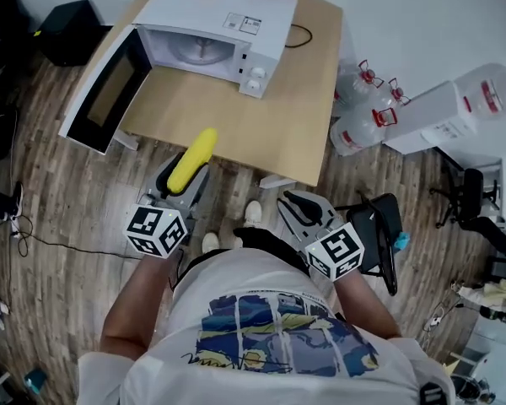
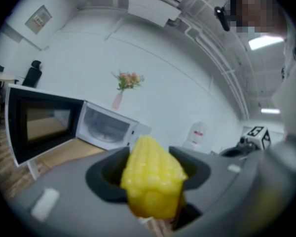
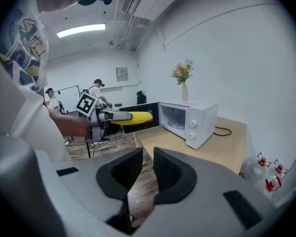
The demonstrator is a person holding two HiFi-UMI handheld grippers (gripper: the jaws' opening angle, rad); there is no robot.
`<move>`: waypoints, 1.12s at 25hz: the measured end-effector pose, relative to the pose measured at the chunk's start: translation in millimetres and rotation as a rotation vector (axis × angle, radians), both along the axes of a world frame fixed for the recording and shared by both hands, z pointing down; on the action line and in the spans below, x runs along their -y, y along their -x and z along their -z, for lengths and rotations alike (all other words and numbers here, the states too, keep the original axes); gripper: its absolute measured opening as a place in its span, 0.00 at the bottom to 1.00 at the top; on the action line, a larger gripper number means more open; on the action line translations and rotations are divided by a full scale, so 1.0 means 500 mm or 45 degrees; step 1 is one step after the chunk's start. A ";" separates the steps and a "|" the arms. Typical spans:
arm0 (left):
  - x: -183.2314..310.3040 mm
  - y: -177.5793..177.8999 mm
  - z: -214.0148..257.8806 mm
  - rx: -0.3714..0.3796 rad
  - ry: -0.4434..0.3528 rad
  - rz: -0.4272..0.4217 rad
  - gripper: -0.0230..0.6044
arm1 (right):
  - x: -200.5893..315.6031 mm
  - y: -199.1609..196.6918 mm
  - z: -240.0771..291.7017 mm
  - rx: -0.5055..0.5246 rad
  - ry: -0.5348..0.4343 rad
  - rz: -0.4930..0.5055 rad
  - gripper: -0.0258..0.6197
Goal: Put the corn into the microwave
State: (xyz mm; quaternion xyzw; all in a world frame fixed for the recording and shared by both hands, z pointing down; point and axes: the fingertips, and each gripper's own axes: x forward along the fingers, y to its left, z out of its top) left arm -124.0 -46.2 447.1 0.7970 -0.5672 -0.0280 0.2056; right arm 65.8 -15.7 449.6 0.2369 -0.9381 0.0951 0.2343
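Observation:
My left gripper (image 1: pixel 185 180) is shut on a yellow corn cob (image 1: pixel 193 159), which sticks out forward past the jaws toward the front edge of the wooden table (image 1: pixel 270 121). In the left gripper view the cob (image 2: pixel 151 179) fills the gap between the pads. The white microwave (image 1: pixel 215 32) stands at the table's back with its door (image 1: pixel 105 91) swung wide open to the left; its cavity (image 2: pixel 106 128) shows a glass plate. My right gripper (image 1: pixel 302 211) hangs over the floor to the right, jaws a narrow gap apart (image 3: pixel 147 169), with nothing between them.
Large water bottles (image 1: pixel 363 116) and a white box (image 1: pixel 438 112) sit on the floor right of the table. A black chair (image 1: pixel 379 226) stands close to my right gripper. A pink vase with flowers (image 3: pixel 183 85) rests on the microwave. A cable (image 1: pixel 299 34) runs behind it.

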 end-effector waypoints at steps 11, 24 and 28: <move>0.267 0.069 -0.054 0.083 0.057 0.252 0.44 | 0.252 -0.084 0.012 0.014 0.018 0.123 0.13; 0.578 0.158 -0.161 0.200 0.167 0.114 0.44 | 0.405 -0.065 0.016 0.009 0.065 -0.196 0.12; 0.659 0.167 -0.201 0.280 0.180 0.020 0.44 | 0.418 -0.036 0.009 -0.009 0.076 -0.289 0.12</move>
